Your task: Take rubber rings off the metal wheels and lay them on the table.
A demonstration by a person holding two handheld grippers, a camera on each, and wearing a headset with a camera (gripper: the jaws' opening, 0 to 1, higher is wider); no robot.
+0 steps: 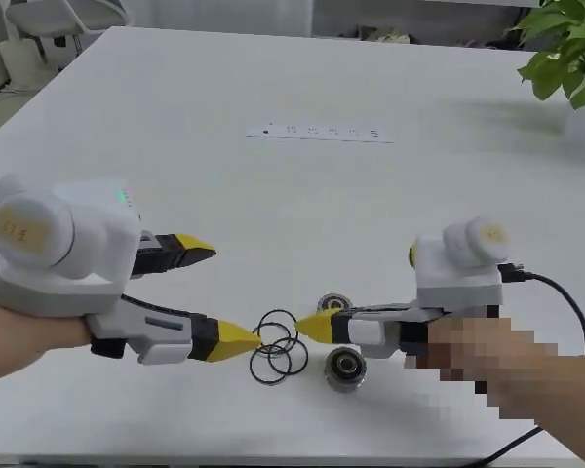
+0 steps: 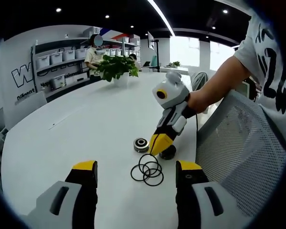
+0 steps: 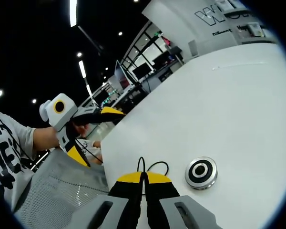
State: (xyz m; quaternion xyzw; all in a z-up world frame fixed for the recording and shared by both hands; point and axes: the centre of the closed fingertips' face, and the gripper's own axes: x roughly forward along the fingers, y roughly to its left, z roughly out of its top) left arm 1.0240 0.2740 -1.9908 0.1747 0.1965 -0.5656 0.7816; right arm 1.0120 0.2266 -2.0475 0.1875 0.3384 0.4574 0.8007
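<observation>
Several thin black rubber rings lie overlapping on the white table between my two grippers. Two metal wheels stand beside them: one behind the right gripper's tip, the other in front of it. My right gripper is shut, and a thin ring comes out from between its tips; a wheel lies just to their right. My left gripper stands open, left of the rings, its jaws holding nothing. The right gripper faces it across the pile.
A flat strip with small marks lies on the middle of the table. A potted plant stands at the far right corner. A cable trails from the right gripper. A mesh chair sits at the table's near edge.
</observation>
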